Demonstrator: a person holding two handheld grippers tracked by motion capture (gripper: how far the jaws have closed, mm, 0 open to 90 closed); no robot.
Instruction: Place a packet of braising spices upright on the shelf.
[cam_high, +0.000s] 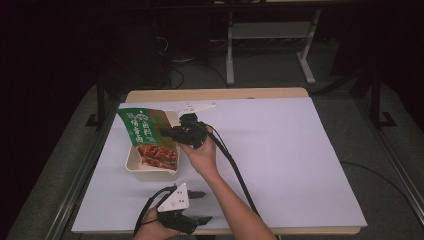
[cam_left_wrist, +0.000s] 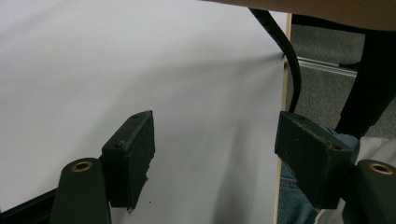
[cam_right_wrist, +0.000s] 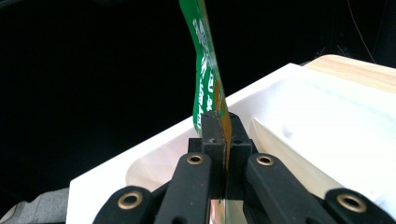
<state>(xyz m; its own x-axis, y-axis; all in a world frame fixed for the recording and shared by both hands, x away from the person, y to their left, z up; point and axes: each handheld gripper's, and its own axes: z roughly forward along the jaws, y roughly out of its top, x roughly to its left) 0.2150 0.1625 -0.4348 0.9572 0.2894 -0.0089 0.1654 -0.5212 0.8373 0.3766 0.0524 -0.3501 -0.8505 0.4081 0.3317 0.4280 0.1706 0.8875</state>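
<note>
We have the right gripper (cam_high: 167, 133) pinched tight on the flat green foil snack packet (cam_high: 148, 138) hanging just over the shallow cream plastic tray (cam_high: 131, 164) (left gripper (cam_high: 200, 206) idle, jaws apart), so next we should lower and release.

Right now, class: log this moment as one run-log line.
right tongs: shut on green packet | packet: over beige tray | left tongs: open, holding nothing

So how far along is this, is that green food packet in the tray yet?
Done: the right gripper is clamped on the green food packet and holds it over the cream tray. In hand: the packet hangs tilted above the tray; whether its lower end touches I cannot tell. Left: setting it down and letting go. The left gripper waits open near the table's front edge.
</note>
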